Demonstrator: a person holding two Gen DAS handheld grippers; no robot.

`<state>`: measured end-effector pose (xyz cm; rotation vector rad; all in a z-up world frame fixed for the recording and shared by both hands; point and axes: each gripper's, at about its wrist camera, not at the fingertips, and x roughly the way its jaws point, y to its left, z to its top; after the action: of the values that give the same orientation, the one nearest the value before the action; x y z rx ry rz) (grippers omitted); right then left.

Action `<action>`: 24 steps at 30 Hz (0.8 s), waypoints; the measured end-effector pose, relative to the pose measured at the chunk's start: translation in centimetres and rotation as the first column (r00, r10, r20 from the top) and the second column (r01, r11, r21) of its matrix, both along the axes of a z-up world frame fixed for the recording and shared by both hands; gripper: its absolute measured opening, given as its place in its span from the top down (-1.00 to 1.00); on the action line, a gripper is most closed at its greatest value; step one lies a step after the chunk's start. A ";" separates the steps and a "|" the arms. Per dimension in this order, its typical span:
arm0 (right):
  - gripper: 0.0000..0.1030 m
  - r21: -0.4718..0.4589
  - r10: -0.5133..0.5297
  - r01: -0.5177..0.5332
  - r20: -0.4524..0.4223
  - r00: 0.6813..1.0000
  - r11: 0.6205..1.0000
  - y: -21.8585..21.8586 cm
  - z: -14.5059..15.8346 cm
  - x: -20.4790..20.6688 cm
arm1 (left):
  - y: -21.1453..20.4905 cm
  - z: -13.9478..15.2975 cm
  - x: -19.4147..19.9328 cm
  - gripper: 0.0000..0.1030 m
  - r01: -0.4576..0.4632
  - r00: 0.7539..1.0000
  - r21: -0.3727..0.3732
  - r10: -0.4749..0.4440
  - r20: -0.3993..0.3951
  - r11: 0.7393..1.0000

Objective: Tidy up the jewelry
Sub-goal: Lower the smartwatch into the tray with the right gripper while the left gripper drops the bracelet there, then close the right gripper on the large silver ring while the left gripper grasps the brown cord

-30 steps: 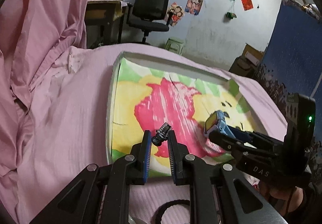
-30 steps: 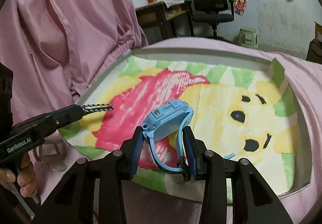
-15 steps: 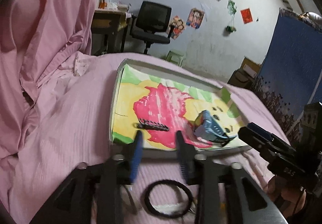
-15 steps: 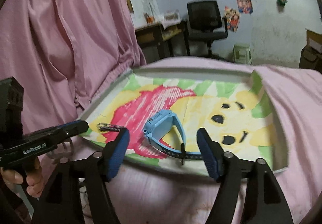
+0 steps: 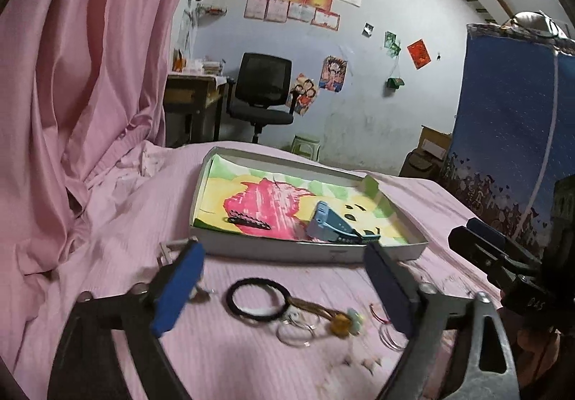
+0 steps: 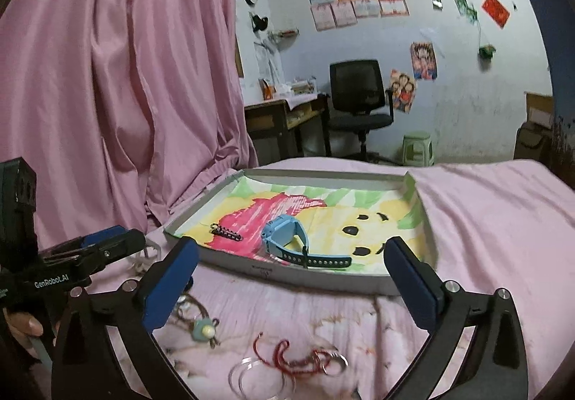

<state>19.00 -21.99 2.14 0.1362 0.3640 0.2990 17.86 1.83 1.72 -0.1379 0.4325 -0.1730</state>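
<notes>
Over on the left wrist view, the left gripper is standing with its jaws wide apart after just opening, nothing between them, hanging over the pink bedsheet on the near side of the shallow tray. Inside that tray the dark beaded clip is lying at the left and the blue watch is resting to its right, both sitting clear of any finger. Nearer, on the sheet, a black hair ring is waiting, touching a cord with a yellow bead charm, with clear rings just beside them. Switching to the right wrist view, the right gripper is likewise gaping, its jaws having just been opening and holding nothing; the blue watch is lying in the middle of the tray, strap trailing toward the near wall. Below, a red string bracelet and a clear ring are lying close together, with a pale charm off to the left. The danger now looks to be tangling: these near pieces are overlapping, so a careless pinch could be dragging two up at once, and thin cord could be slipping out of wide pads on soft, yielding cloth.
</notes>
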 end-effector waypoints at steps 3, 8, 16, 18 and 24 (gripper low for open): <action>-0.97 -0.007 -0.006 0.007 0.021 1.000 1.000 -0.6 0.1 -1.6 | -0.5 -0.2 -1.2 -0.84 0.008 1.000 0.013 -0.008 0.007 1.000; -0.97 -0.022 -0.017 0.017 0.009 1.000 1.000 -1.5 -0.4 -3.1 | -0.9 -1.0 -2.1 -0.84 0.036 0.999 0.024 -0.035 -0.012 0.999; -0.97 -0.069 0.006 -0.011 -0.075 0.997 0.998 -1.8 -2.2 -3.8 | -0.9 -2.5 -1.9 -0.84 0.084 0.992 0.020 -0.082 -0.098 0.996; -0.97 -0.074 0.013 -0.020 -0.093 0.996 0.997 -1.8 -2.5 -3.8 | -1.0 -2.8 -1.8 -0.84 0.102 0.988 0.020 -0.099 -0.117 0.995; -0.70 -0.095 0.045 -0.061 -0.159 0.986 0.994 -1.1 -3.7 -3.5 | -1.3 -3.3 -1.0 -0.48 0.173 0.970 -0.014 -0.173 -0.171 0.985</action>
<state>15.50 -23.08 -1.53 0.0517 0.5381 0.3231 16.87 0.52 -1.63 -0.1141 0.6167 -0.3343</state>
